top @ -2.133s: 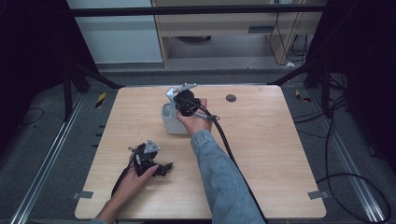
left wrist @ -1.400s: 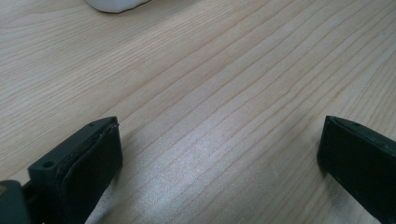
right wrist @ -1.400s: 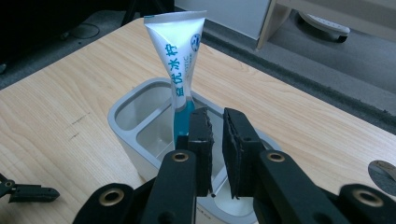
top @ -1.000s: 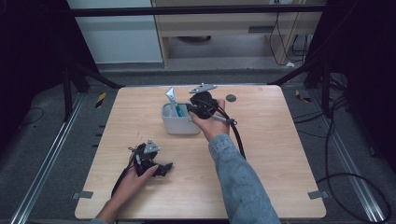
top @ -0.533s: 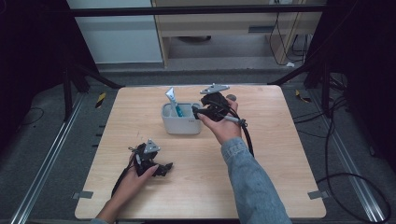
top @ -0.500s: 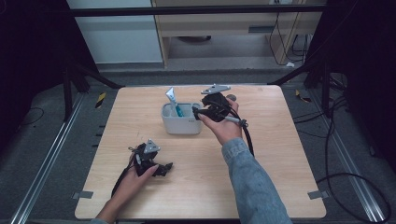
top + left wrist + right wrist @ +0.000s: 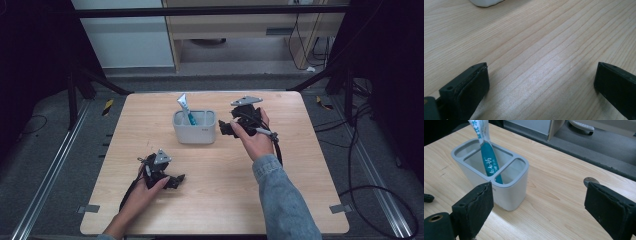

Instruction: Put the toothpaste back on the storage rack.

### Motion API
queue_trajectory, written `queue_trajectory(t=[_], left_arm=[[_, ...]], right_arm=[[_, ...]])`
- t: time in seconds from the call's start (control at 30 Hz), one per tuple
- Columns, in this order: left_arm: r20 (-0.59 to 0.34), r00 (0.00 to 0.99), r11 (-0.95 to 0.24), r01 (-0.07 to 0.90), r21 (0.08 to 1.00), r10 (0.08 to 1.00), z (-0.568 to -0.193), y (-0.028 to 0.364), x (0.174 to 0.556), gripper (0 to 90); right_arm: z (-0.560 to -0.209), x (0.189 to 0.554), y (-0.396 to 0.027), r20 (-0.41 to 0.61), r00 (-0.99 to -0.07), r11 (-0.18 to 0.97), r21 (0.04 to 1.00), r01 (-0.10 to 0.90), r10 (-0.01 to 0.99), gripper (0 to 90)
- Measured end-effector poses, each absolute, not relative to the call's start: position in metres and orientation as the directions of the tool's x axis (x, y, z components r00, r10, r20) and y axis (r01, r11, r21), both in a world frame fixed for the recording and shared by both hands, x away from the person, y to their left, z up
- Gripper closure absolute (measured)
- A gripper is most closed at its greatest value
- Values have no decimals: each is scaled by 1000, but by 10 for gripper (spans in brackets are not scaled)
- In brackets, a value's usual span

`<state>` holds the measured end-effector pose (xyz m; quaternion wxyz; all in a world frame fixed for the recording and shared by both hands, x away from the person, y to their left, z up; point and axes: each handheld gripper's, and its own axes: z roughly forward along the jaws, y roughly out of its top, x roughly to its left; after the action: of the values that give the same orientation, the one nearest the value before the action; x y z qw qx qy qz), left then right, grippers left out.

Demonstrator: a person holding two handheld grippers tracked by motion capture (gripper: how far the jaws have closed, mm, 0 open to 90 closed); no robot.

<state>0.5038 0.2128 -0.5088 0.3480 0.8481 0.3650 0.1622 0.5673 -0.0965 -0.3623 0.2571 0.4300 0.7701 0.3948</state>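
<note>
A grey-rimmed white holder (image 7: pixel 195 131) with separate compartments stands mid-table. A blue and white toothpaste tube (image 7: pixel 184 107) leans upright in its left compartment. My right gripper (image 7: pixel 224 129) hovers just right of the holder, pointing at it. Its jaws have just been opening and nothing is between them. In the right gripper view the holder (image 7: pixel 510 192) and tube (image 7: pixel 487 157) lie ahead on the left, with my right gripper (image 7: pixel 539 202) wide apart. My left gripper (image 7: pixel 176 181) rests on the table near the front left. My left gripper (image 7: pixel 541 77) is open over bare wood.
A small dark round disc (image 7: pixel 591 180) lies on the wood beyond the right jaw. The wooden table (image 7: pixel 300 165) has free room right of my right hand. The far table edge (image 7: pixel 564 145) drops to a dark floor. The holder's base (image 7: pixel 484 2) shows far ahead of the left jaws.
My right hand has drawn back to the right of the holder with its jaws opening, leaving the tube standing in the holder. The left hand has stayed put.
</note>
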Motion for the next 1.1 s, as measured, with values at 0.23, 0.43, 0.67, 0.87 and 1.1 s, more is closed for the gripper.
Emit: queue_trajectory(t=[0.23, 0.43, 0.67, 0.87, 1.1], left_arm=[[21, 680, -491, 507, 709, 733, -509, 213, 504, 0], [21, 681, -491, 506, 709, 732, -509, 213, 504, 0], [22, 681, -491, 506, 709, 732, -509, 213, 504, 0], [22, 681, -492, 506, 709, 732, -509, 213, 504, 0], [23, 681, -493, 505, 709, 732, -509, 213, 504, 0]], right_arm=[[-365, 563, -116, -84, -482, 324, 837, 441, 872, 97], [-371, 562, -130, -142, -470, 368, 823, 432, 871, 95], [-380, 557, -144, -158, -443, 364, 826, 430, 883, 81], [-391, 553, -156, -156, -423, 359, 815, 455, 892, 78], [-410, 548, -171, -137, -412, 343, 806, 483, 901, 80]])
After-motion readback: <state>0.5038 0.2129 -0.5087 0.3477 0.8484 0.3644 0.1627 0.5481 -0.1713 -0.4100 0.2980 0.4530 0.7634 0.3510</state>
